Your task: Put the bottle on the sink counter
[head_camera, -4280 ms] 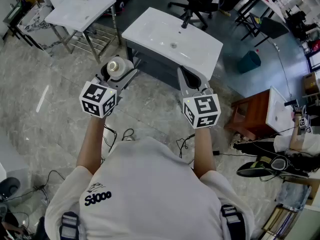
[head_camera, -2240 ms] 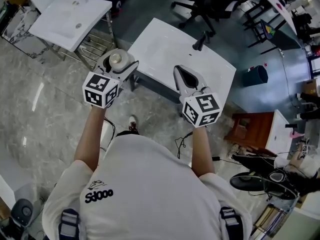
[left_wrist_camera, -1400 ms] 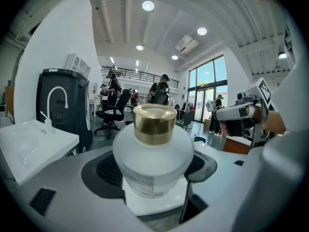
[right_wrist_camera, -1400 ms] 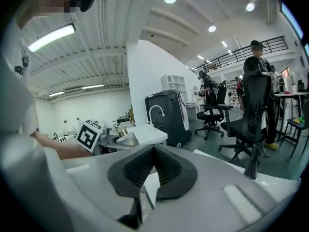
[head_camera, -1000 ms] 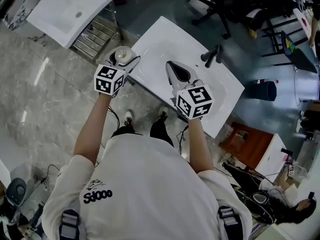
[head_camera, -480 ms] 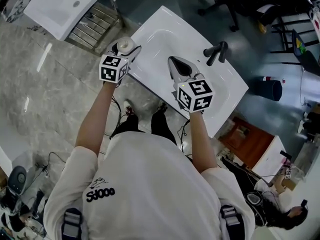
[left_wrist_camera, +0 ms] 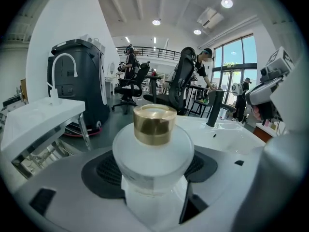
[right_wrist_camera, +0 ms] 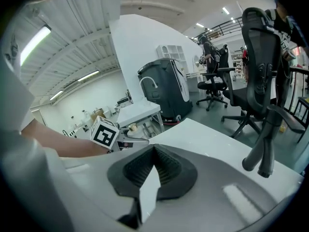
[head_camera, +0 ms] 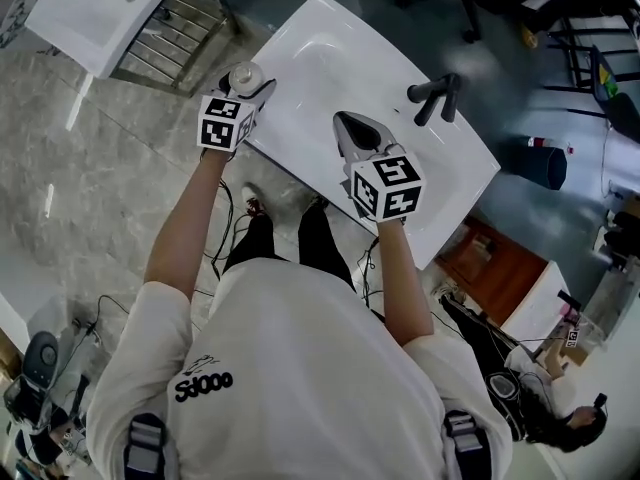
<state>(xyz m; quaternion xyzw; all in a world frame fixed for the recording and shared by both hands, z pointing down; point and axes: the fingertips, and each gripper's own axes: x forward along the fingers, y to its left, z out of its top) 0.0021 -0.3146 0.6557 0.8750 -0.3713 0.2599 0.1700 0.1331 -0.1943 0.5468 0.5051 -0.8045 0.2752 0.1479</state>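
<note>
A white bottle (head_camera: 243, 72) with a gold cap (left_wrist_camera: 154, 123) stands upright between the jaws of my left gripper (head_camera: 250, 89), which is shut on its body (left_wrist_camera: 153, 170). In the head view it hangs at the left corner of the white sink counter (head_camera: 300, 118). My right gripper (head_camera: 347, 126) is shut with nothing in it, over the counter's front part near the basin. In the right gripper view the pads (right_wrist_camera: 155, 166) meet above the counter (right_wrist_camera: 207, 134), with the left gripper's marker cube (right_wrist_camera: 104, 132) off to the left. A black faucet (head_camera: 437, 98) stands at the counter's far side.
A second white sink (head_camera: 90, 8) on a metal stand sits to the upper left. Office chairs (left_wrist_camera: 181, 83) and a dark machine (left_wrist_camera: 77, 79) stand beyond the counter. A teal bin (head_camera: 548, 163) and a wooden stand (head_camera: 482, 266) are on the right, cables on the floor.
The person has stepped closer to the sink counter. Both grippers have moved forward over it, the left one still shut on the bottle, the right one still shut.
</note>
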